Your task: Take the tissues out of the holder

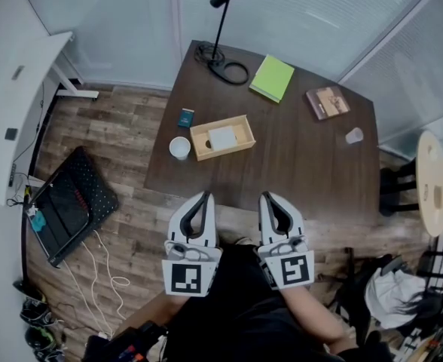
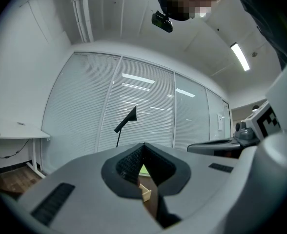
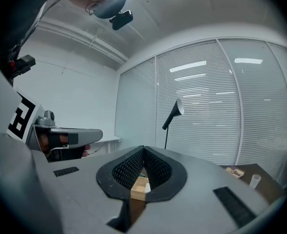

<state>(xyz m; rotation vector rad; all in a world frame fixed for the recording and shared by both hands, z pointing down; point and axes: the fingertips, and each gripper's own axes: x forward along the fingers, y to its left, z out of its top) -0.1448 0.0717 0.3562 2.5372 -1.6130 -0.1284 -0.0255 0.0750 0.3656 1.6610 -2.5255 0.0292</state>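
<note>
Left tool (image 1: pixel 205 196) and right tool (image 1: pixel 267 197) both closed and empty, staged short of the surface (image 1: pixel 304 164), aimed at the holder (image 1: pixel 200 144) for the tissues (image 1: pixel 222 137).

Apparently white tissues (image 1: pixel 222 137) flat inside wooden holder (image 1: pixel 200 144)
</note>
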